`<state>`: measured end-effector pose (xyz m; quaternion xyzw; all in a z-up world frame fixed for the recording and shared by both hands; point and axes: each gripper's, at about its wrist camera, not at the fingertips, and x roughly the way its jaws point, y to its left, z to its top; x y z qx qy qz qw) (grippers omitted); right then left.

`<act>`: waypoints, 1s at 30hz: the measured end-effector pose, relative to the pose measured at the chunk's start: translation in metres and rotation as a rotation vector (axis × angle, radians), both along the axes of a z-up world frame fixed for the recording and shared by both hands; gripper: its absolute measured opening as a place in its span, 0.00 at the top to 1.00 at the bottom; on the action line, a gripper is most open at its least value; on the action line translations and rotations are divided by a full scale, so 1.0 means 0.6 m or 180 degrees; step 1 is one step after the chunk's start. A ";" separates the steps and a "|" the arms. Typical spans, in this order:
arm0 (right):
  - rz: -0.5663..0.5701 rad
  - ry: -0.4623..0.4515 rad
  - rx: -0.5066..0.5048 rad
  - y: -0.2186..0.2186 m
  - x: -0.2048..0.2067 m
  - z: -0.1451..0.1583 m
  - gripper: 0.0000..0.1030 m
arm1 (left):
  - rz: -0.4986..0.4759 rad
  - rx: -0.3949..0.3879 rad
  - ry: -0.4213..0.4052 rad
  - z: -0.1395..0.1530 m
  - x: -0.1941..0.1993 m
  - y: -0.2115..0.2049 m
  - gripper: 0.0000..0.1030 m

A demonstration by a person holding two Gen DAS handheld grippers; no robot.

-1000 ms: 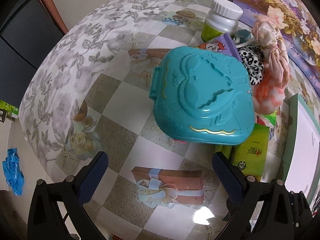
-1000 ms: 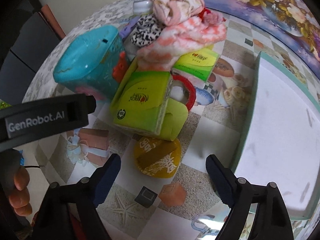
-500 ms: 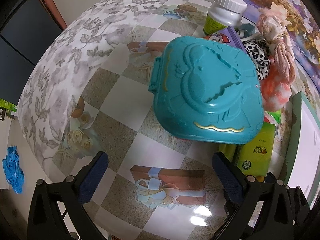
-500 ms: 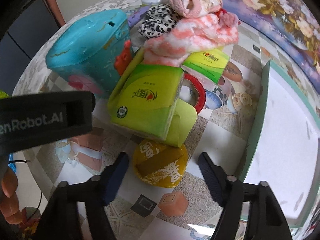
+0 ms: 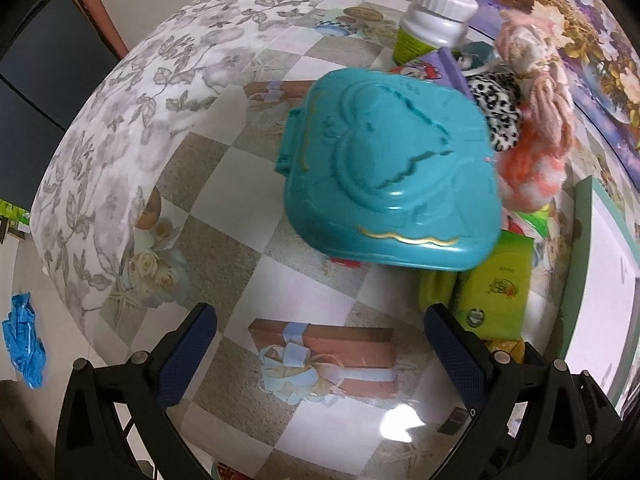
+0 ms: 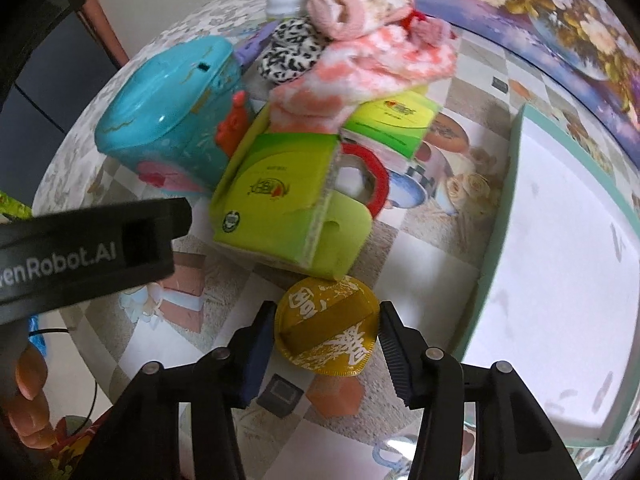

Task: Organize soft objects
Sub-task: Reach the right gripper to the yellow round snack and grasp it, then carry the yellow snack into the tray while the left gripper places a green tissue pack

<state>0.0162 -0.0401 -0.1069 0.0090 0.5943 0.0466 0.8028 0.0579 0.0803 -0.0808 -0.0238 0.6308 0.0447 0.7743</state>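
Note:
A heap of soft cloths lies at the back of the table: a floral pink cloth (image 6: 356,4), a pink-and-white fluffy cloth (image 6: 372,72) and a leopard-print piece (image 6: 292,52). They also show in the left wrist view (image 5: 536,120). My right gripper (image 6: 326,336) has its jaws narrowed around a round gold foil packet (image 6: 326,334), the pads at its two sides. My left gripper (image 5: 320,344) is open and empty above the tablecloth, in front of a teal plastic case (image 5: 392,176).
Green tissue packs (image 6: 276,204) lean under the cloths, with a red ring (image 6: 376,184) and a white-capped bottle (image 5: 436,16). A green-rimmed white tray (image 6: 560,240) lies at the right. A small orange block (image 6: 340,394) and a dark square (image 6: 280,394) lie near my right gripper.
My right gripper has moved forward and closed in around the gold packet. My left gripper has shifted slightly, staying open.

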 end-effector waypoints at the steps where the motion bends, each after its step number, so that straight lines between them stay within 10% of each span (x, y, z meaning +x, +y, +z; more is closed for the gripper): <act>1: -0.0011 -0.0003 0.0015 -0.004 0.000 0.002 0.48 | -0.0013 -0.0018 -0.0007 0.003 -0.002 -0.003 0.00; 30: -0.1278 -0.0429 0.0108 -0.255 -0.078 0.157 0.48 | -0.0683 -0.0040 -0.0053 0.043 0.001 -0.147 0.05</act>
